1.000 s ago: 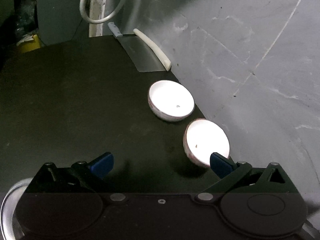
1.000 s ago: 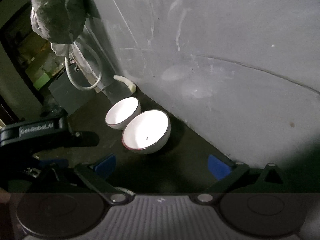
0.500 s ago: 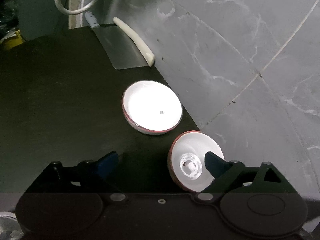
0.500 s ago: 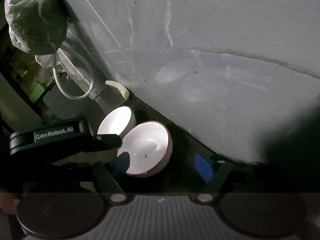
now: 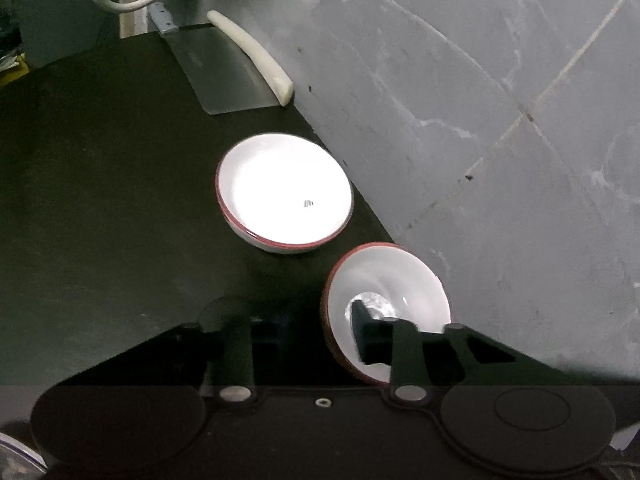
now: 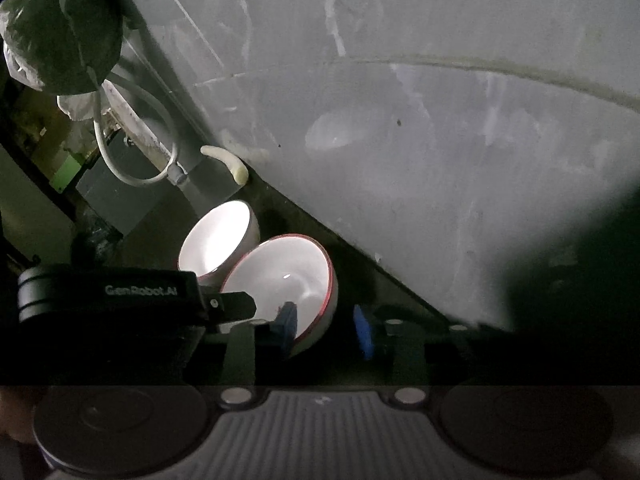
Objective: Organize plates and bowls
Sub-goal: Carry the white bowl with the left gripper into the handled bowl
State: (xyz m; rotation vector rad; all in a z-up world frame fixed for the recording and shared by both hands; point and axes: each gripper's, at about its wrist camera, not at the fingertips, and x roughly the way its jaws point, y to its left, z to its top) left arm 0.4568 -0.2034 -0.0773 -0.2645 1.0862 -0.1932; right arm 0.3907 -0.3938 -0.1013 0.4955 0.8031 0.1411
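Near bowl (image 5: 384, 280) sits tilted at the right edge of the dark counter (image 5: 100, 160), close by the grey wall (image 5: 480, 100), with the left gripper (image 5: 316, 328) clenched across its near rim, one finger inside the white basin and the other outside, probably to lift it. The right gripper (image 6: 326, 330) straddles the same bowl's rim from the other side, one blue pad inside, the other just off the outer wall, so whether it actually pinches I cannot tell. Far bowl (image 5: 285, 194) rests upright just beyond, likely the stacking target, with a cleaver (image 5: 224, 68) farther back.
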